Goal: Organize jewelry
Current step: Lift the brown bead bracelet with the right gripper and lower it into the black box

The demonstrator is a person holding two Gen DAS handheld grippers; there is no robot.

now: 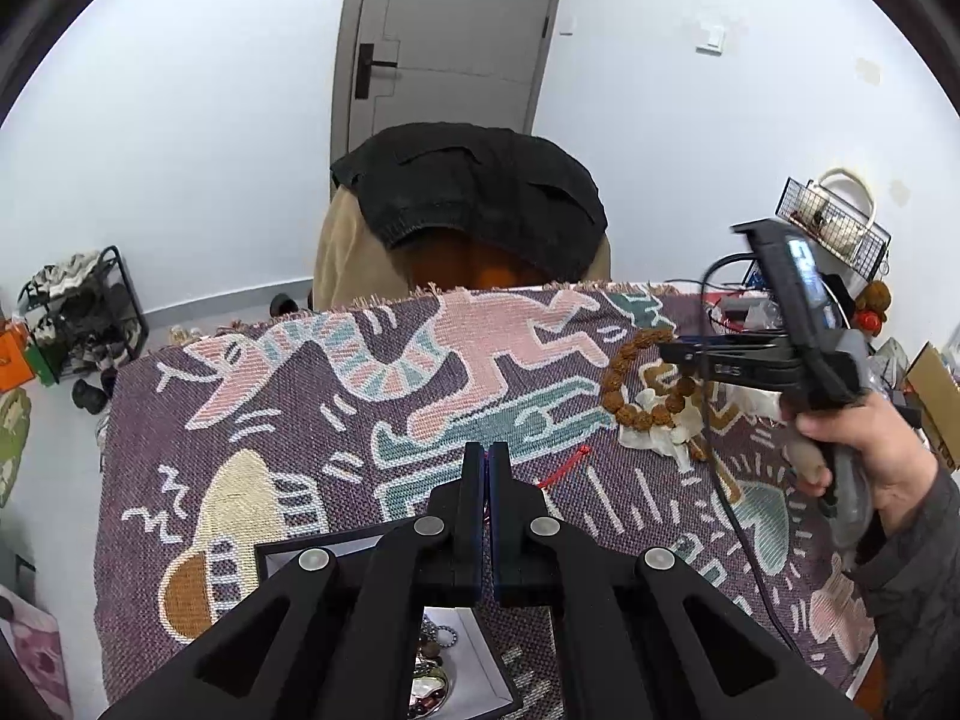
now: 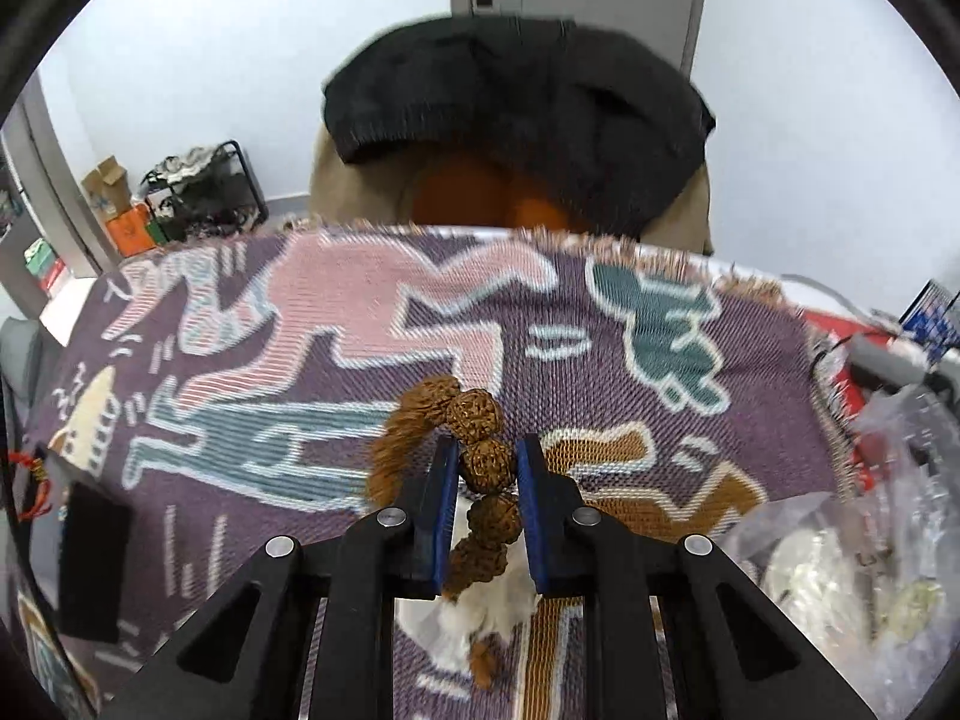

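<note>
A bracelet of large brown knobbly beads (image 1: 624, 387) lies in a loop on the patterned woven cloth (image 1: 360, 396), partly on crumpled white paper (image 1: 660, 435). My right gripper (image 2: 487, 457) is closed on the bead bracelet (image 2: 480, 420), one bead pinched between its blue pads. In the left wrist view the right gripper (image 1: 663, 351) reaches in from the right over the loop. My left gripper (image 1: 486, 462) is shut and empty above a white jewelry box (image 1: 480, 654) holding mixed beads and metal pieces. A red tassel cord (image 1: 564, 465) lies just beyond its tips.
A chair draped with a dark garment (image 1: 474, 192) stands behind the table's far edge. Cables, a wire basket (image 1: 834, 222) and clutter sit at the far right. A clear plastic bag with pale items (image 2: 840, 570) lies right of the right gripper. A black flat object (image 2: 93, 564) lies at left.
</note>
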